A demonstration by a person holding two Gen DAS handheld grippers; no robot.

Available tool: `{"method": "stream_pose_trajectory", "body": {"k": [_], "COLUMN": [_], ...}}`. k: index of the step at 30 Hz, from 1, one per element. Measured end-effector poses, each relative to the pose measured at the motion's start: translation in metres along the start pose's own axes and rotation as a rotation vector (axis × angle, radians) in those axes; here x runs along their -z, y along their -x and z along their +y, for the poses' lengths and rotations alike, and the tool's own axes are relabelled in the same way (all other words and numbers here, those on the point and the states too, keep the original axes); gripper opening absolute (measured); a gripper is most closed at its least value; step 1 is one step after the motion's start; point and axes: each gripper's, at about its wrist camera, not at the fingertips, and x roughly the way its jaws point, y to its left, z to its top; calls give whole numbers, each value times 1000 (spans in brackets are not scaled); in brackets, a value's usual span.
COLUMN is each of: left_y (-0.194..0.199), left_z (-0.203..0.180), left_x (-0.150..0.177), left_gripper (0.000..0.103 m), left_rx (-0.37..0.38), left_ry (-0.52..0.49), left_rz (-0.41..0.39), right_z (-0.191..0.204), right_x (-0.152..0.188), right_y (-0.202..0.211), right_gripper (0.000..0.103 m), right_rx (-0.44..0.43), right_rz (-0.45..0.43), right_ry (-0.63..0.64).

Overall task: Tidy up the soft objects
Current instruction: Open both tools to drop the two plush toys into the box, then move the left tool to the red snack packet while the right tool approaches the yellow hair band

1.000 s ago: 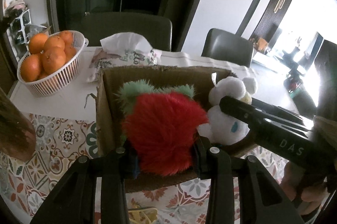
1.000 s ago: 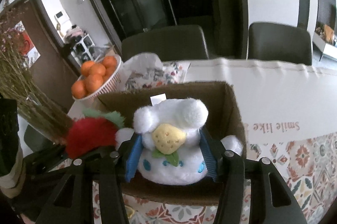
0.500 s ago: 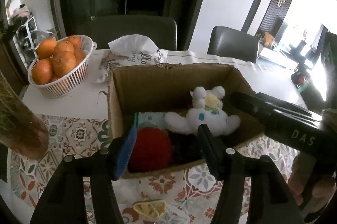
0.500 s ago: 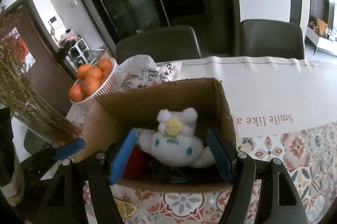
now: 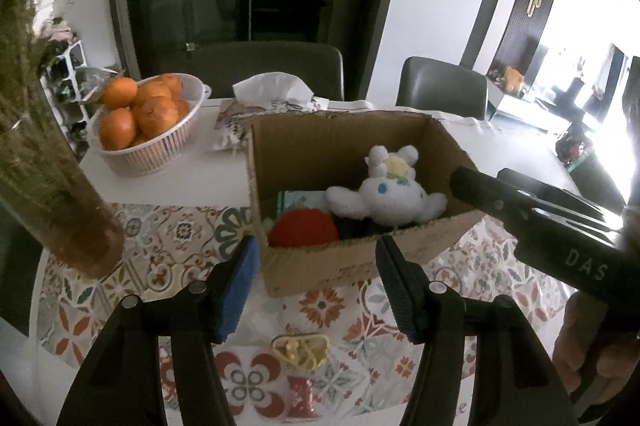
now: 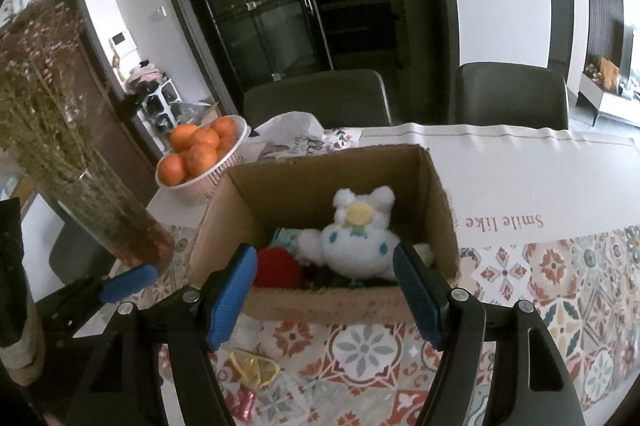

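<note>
From the left wrist, the left gripper (image 5: 316, 282) has its fingers spread with nothing between them. The white plush (image 5: 386, 193) and the red plush (image 5: 302, 228) lie inside the cardboard box (image 5: 344, 137).

From the right wrist, the right gripper (image 6: 324, 290) is also spread and empty, just before the box.

Home dining room: table (image 5: 168, 185), chairs (image 6: 316, 101), oranges (image 5: 140, 109).

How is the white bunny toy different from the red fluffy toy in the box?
The white plush bunny has blue eyes and a yellow patch on its head; the red fluffy toy shows no face. The bunny lies on top, fully seen; the red toy sits lower, partly hidden by the cardboard box wall. Both are soft and inside the box.
</note>
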Motion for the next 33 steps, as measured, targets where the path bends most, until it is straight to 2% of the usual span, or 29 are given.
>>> {"method": "stream_pose_trajectory", "body": {"k": [16, 22, 33], "left_y": [24, 27, 23], "left_z": [5, 7, 0], "left_x": [59, 80, 117], "left_gripper": [60, 60, 59], "left_rx": [-31, -19, -13], "left_ry": [-1, 6, 31], "left_rz": [38, 60, 116], "right_z": [22, 23, 34], "right_x": [53, 72, 92], "right_y": [20, 24, 15], "right_gripper": [72, 72, 72], "right_rx": [-17, -26, -99], "right_rz": [32, 51, 111], "right_ry": [40, 34, 153]}}
